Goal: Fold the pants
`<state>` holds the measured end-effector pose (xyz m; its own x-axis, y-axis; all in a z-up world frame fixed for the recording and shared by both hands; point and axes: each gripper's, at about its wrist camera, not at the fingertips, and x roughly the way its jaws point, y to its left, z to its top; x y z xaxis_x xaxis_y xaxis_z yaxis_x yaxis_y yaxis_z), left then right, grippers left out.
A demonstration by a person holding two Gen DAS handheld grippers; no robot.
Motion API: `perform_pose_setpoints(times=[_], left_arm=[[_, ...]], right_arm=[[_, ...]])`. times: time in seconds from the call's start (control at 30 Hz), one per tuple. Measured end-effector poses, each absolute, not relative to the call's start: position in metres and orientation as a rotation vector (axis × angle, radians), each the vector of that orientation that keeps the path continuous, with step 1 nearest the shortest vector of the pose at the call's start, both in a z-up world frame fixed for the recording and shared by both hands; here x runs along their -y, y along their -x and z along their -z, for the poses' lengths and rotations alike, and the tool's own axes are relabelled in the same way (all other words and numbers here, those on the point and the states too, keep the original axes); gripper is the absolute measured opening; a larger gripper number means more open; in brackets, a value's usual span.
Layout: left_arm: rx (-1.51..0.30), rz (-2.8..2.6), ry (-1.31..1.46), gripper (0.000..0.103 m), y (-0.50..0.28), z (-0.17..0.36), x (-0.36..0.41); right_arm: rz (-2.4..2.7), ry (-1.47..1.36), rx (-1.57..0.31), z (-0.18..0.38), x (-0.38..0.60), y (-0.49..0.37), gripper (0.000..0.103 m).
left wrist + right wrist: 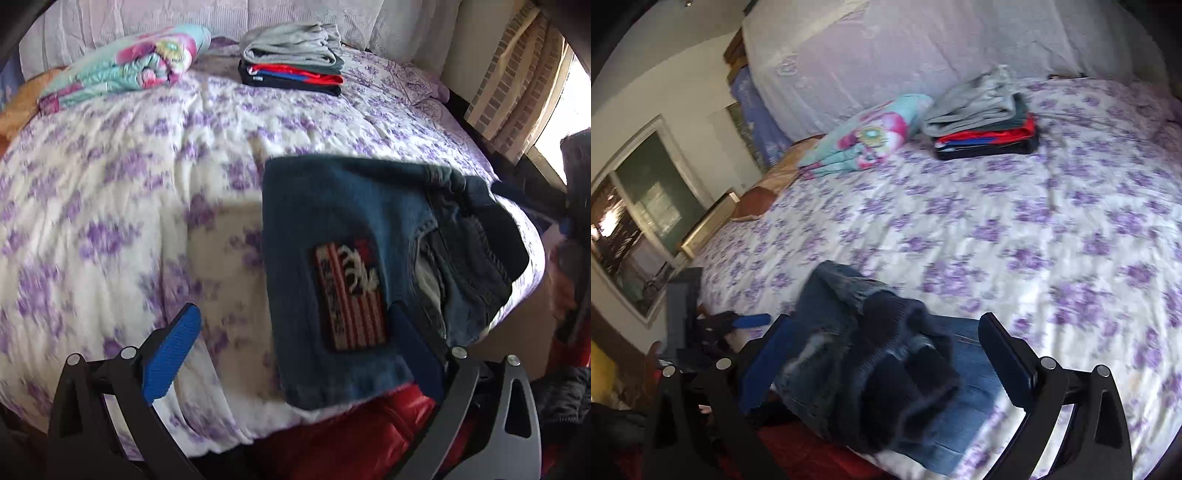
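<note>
Folded blue jeans with a striped flag patch lie at the near edge of the bed. My left gripper is open, its jaws wide apart; the right blue pad sits over the jeans' near corner, the left pad over bare quilt. In the right wrist view the jeans lie bunched with a dark waistband on top. My right gripper is open, its jaws standing on either side of the jeans. The left gripper shows at the far left.
A purple-flowered quilt covers the bed. A stack of folded clothes and a pink and teal folded blanket lie near the pillows. Red fabric lies below the bed edge. A mirror hangs on the left wall.
</note>
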<state>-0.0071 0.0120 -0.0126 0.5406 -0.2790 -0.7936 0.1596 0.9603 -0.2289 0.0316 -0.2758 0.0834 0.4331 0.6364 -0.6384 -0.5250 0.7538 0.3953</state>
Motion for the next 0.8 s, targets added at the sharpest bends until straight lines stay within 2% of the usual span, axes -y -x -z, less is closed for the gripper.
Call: perform_pose_setpoints(times=[0.07,0.13,0.2,0.3,0.53,0.6,0.67,0.77,0.8], left_arm=[[-0.990,0.278,0.141,0.099,0.010,0.025,-0.008],[-0.996,0.295,0.205,0.099,0.010,0.035,-0.013],[-1.019,0.327,0.269,0.099,0.007,0.042,-0.019],[-1.035,0.352,0.296,0.099,0.005,0.046,-0.021],[-1.027,0.337,0.192,0.099,0.001,0.033,-0.007],[-1.028,0.334,0.166,0.099,-0.002,0.029,-0.004],[-1.021,0.323,0.132,0.099,-0.003,0.028,0.000],[-1.017,0.317,0.112,0.099,-0.002,0.027,0.003],[-1.020,0.316,0.119,0.099,-0.002,0.028,0.003]], right_arm=[[-0.748,-0.134,-0.872,-0.079,0.268,-0.037,0.100],[-0.743,-0.093,-0.863,-0.073,0.261,-0.036,0.092],[-0.761,-0.018,-0.866,-0.065,0.254,-0.029,0.063],[-0.754,0.104,-0.828,-0.055,0.248,-0.012,0.047],[-0.757,0.060,-0.851,-0.048,0.259,-0.017,0.046],[-0.762,0.038,-0.838,-0.056,0.261,-0.018,0.058],[-0.765,-0.032,-0.821,-0.068,0.266,-0.025,0.061],[-0.804,-0.081,-0.782,-0.091,0.265,-0.043,0.061],[-0.805,-0.058,-0.780,-0.094,0.259,-0.048,0.056]])
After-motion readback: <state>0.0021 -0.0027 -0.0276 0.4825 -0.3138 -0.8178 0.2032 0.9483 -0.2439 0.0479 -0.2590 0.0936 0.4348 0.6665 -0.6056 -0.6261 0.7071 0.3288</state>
